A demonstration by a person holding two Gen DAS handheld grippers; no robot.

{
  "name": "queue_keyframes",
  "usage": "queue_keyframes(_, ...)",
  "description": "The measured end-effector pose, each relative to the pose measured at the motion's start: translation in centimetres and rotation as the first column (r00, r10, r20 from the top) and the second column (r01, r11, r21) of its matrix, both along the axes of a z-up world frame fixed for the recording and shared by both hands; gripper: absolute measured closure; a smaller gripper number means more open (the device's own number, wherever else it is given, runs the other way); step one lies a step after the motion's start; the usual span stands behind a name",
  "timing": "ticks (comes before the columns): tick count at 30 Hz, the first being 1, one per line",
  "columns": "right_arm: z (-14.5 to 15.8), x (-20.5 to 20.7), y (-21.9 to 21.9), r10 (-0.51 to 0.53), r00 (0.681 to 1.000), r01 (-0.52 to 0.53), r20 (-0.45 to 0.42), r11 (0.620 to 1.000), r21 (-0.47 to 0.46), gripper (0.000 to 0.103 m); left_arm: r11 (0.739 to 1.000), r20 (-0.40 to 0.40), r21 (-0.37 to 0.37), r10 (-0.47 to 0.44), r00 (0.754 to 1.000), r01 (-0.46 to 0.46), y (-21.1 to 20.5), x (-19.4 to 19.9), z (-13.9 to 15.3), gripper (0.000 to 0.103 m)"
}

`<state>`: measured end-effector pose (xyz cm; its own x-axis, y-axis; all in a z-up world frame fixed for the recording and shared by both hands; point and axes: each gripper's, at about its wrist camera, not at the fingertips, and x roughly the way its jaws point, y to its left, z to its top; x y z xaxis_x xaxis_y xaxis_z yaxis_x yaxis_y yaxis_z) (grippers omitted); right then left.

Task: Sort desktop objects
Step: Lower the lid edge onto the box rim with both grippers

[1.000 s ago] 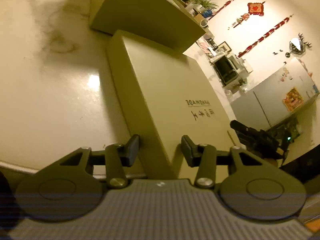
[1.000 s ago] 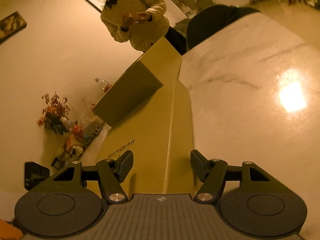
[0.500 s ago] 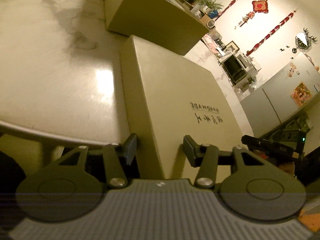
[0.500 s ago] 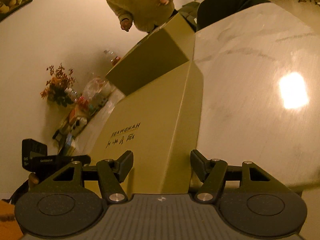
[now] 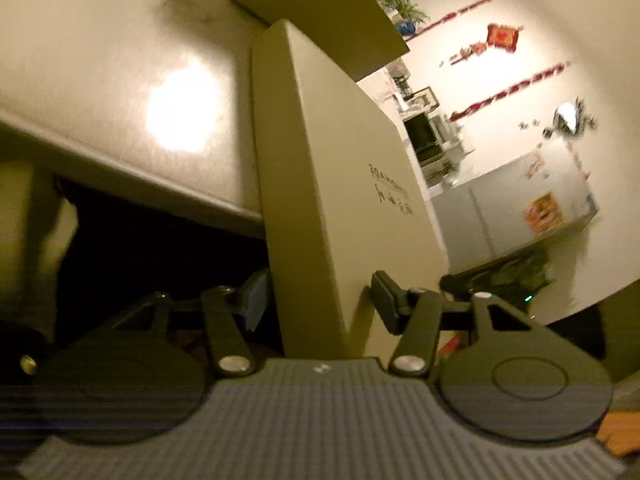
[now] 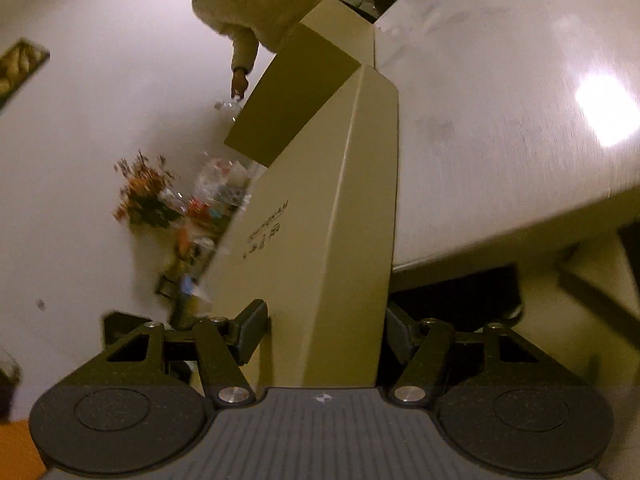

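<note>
Your right gripper [image 6: 324, 336] clamped the flat box [image 6: 320, 248], which hung over the desk [image 6: 500, 120] edge. Your left gripper [image 5: 316, 300] was opening, its pads apart from the box's near edge.

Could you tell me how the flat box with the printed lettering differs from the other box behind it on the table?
The flat box is thin and overhangs the table edge at its near end; the other box is taller and sits further in. The flat box carries dark lettering; no print shows on the other box. Both hand-held grippers straddle the flat box, left opening and right; neither reaches the other box. Both boxes are plain tan cardboard and stand close together.
</note>
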<state>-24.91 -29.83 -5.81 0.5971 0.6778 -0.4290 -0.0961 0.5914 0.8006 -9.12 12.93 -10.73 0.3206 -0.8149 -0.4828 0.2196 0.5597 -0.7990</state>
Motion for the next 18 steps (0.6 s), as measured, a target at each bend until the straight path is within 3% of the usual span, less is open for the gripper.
queue_keyframes(4,-0.3,-0.1,-0.3,-0.010,1.000,0.010,-0.006,0.999,0.038,0.039,0.998,-0.005,-0.056,0.004,1.000,-0.004,0.3,0.0,-1.1,0.050)
queue_keyframes(9,-0.9,0.1,-0.6,-0.002,1.000,0.003,-0.013,0.997,0.075,0.040,0.983,-0.075,-0.183,0.000,0.997,-0.014,0.8,0.2,-3.5,0.048)
queue_keyframes(15,-2.6,0.5,-0.9,-0.023,0.999,0.028,-0.028,0.980,0.198,0.045,0.984,-0.024,-0.178,0.017,1.000,-0.021,0.9,-0.7,-3.3,0.052)
queue_keyframes(18,-2.4,0.5,-0.8,-0.023,1.000,0.027,-0.020,0.982,0.188,0.045,0.984,-0.017,-0.177,0.025,1.000,-0.028,0.7,-0.9,-2.9,0.052)
